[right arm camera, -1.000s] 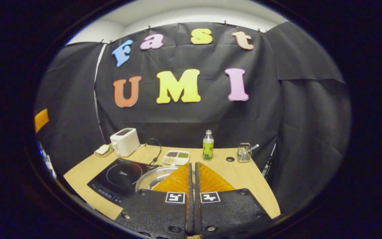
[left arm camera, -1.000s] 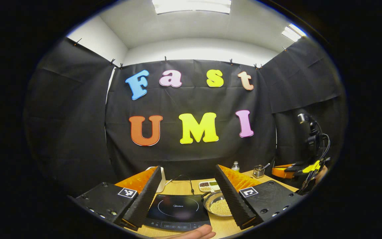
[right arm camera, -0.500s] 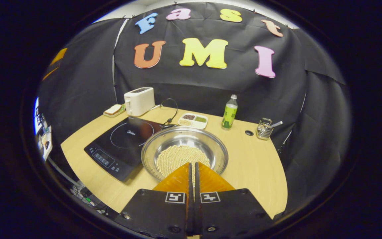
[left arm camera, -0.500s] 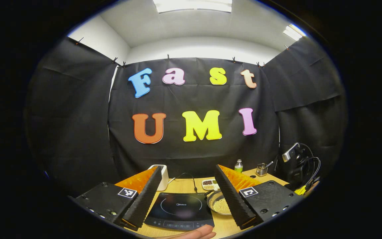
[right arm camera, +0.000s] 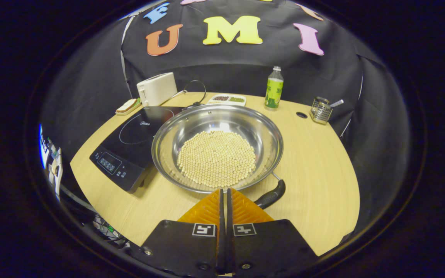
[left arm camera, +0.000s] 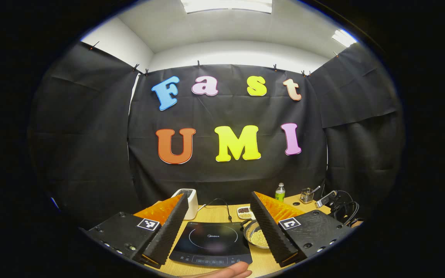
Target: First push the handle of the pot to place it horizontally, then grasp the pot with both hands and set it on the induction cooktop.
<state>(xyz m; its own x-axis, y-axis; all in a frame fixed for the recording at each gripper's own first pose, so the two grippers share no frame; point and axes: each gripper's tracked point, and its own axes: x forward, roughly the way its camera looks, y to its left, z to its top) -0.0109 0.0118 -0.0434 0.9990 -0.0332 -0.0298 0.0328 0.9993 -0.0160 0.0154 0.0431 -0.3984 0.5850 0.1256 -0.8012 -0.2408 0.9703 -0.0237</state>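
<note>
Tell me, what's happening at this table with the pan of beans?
A person holds a gripper in each hand. The right gripper, closed and empty, hangs just in front of the pot, close to its black handle, which points toward the near edge of the table. The left gripper is open, held up above the induction cooktop. The pot, with beans inside, sits on the table beside the cooktop, not yet on it.

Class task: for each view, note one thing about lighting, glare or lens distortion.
Left gripper view: the ceiling light panel is blown out white, and the booth wall bows outward. Right gripper view: the steel pot carries a bright reflection on its inner wall, and the table edge curves from the fisheye lens.
</note>
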